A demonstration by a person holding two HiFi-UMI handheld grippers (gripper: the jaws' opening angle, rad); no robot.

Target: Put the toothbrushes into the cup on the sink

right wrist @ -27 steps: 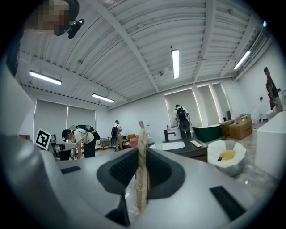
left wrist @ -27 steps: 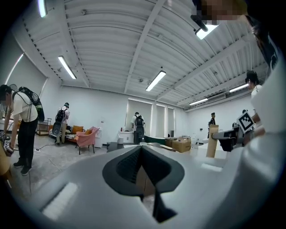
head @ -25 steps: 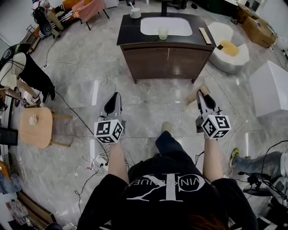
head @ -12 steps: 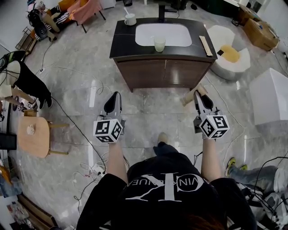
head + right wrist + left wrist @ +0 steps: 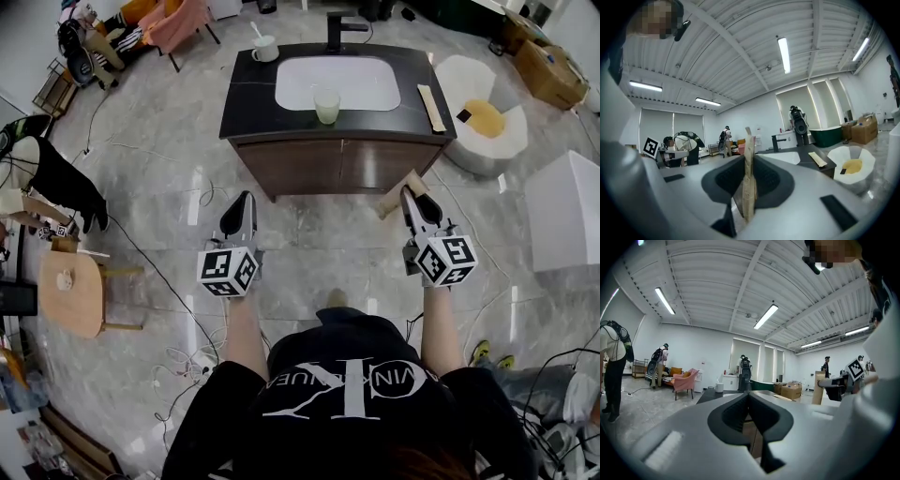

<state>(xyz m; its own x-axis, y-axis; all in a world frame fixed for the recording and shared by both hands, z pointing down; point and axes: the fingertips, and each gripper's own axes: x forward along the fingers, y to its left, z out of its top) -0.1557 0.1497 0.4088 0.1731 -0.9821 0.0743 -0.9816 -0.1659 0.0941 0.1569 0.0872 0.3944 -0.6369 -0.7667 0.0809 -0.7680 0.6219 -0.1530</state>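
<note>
Overhead, the left tool [image 5: 240, 201] and right tool [image 5: 410, 195] are hovering short of the worktop [image 5: 246, 89], where the cup [image 5: 326, 103] is standing (at the front rim of the basin [image 5: 356, 80]). The left gripper view is showing jaws together, empty; the right gripper view is showing the right tool pinching a paper-wrapped toothbrush [image 5: 749, 180] upright.

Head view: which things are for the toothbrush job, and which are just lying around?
For the job: right claw gripping a toothbrush; another toothbrush; cup; sink.
Lying about: round table; pink chair; cardboard box.
</note>
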